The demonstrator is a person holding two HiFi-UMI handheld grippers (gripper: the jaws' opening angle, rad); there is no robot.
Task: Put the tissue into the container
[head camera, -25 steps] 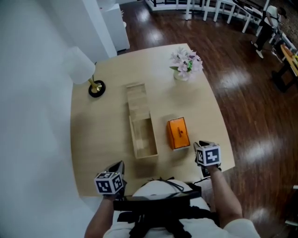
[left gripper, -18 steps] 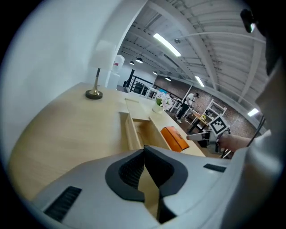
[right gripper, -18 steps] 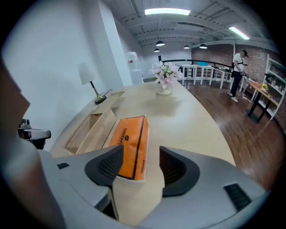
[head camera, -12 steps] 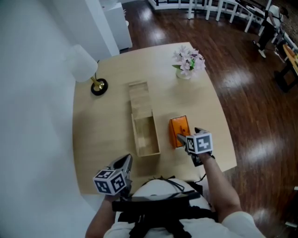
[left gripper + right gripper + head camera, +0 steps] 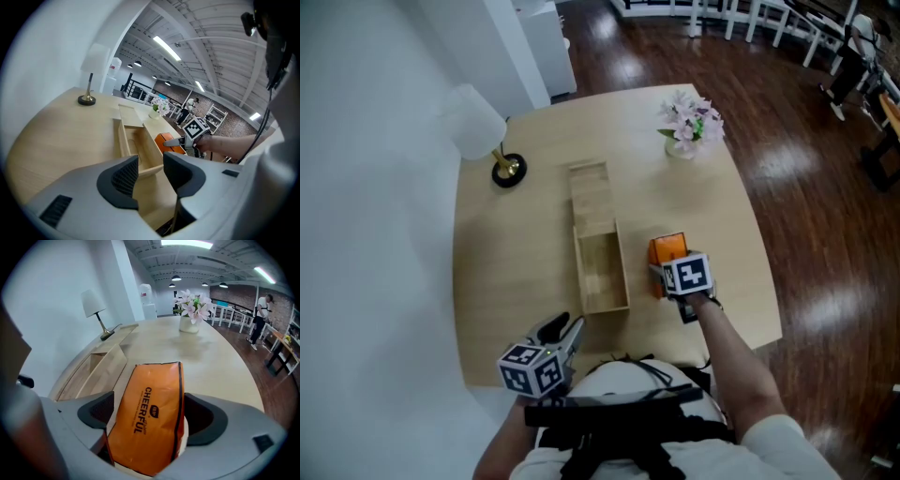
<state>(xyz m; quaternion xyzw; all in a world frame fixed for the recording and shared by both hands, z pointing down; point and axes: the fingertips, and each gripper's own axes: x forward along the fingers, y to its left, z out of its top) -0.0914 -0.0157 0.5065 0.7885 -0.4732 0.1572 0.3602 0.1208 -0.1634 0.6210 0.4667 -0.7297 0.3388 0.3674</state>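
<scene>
Left gripper (image 5: 151, 174) at near edge of pale wooden counter (image 5: 506, 253), jaws just opened, nothing between. Long open light-wood container (image 5: 602, 267) mid-counter, empty. Orange plastic tissue pack (image 5: 154, 380) just right of it, between just-widened, unpressing jaws of right gripper (image 5: 149, 414). Left to do: grip, lift in.

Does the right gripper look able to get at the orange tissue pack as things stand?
Probably yes: the right gripper, its jaws just opened wide, straddles the orange tissue pack without pressing it; nothing blocks it.
</scene>
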